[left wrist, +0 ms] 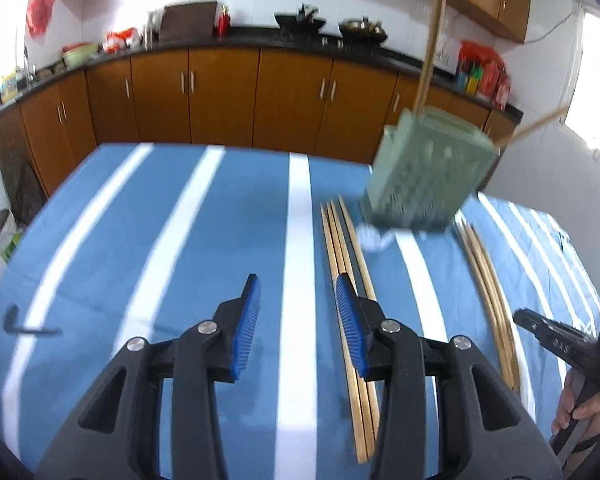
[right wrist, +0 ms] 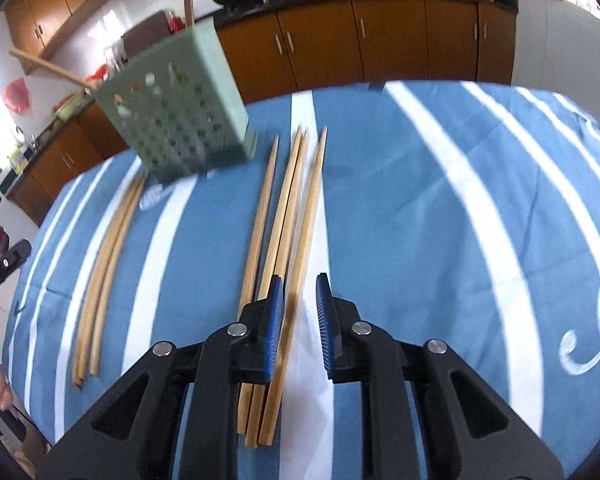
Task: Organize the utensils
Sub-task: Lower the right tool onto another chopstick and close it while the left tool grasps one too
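Both my claws hang over the striped blue tablecloth (left wrist: 180, 208), gripping nothing. My left claw (left wrist: 298, 304) is parted, a chopstick bundle (left wrist: 346, 248) just off its right finger. My right claw (right wrist: 299, 304) is parted narrowly above another chopstick bundle (right wrist: 288, 200), one stick between the pads, untouched. Ahead stands the green perforated utensil holder (right wrist: 176, 120), two chopsticks inside.

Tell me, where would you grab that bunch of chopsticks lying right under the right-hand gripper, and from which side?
Probably from above, near the end closest to the camera. The chopstick bunch lies flat on the striped cloth, running lengthwise away from the right hand-held gripper, so its open pads can straddle the thin sticks across their width. One stick already sits between the pads; the others lie just left.
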The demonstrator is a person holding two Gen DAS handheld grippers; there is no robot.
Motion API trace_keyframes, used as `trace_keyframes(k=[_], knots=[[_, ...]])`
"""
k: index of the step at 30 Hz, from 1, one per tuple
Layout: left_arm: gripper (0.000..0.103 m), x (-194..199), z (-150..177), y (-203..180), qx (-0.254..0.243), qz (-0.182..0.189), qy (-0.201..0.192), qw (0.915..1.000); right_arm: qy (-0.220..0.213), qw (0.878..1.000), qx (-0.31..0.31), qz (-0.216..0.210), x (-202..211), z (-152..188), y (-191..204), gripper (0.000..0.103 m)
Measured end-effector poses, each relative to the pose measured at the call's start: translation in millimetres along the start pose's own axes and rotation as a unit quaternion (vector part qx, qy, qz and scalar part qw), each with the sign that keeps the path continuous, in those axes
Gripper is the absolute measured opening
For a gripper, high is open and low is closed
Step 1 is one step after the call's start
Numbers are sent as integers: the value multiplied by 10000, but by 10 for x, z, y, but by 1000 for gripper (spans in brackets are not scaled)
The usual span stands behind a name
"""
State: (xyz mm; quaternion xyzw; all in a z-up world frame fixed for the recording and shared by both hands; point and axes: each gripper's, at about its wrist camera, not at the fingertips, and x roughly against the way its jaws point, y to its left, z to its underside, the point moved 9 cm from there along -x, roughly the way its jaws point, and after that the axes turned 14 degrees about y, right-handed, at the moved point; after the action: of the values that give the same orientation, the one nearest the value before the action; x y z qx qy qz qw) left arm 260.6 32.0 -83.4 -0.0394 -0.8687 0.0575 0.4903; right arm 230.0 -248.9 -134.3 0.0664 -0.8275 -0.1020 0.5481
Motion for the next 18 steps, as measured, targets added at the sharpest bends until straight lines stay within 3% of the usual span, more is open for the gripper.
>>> trace_keyframes(k=[5,6,10,18], knots=[[39,-144,191,-109,-88,125,229,9996,75,9999,87,93,-60,26,35,15],[39,-180,221,-131,-106,164,278,9994,53,9998,112,138,-68,63,31,10],[31,-279,305,-205,-141,288,441,9985,-33,9984,63,558,-72,56,-96,8],[21,-414,405,-274,-227,318,706,9967,-108,9983,-83,568,-65,52,-209,8]])
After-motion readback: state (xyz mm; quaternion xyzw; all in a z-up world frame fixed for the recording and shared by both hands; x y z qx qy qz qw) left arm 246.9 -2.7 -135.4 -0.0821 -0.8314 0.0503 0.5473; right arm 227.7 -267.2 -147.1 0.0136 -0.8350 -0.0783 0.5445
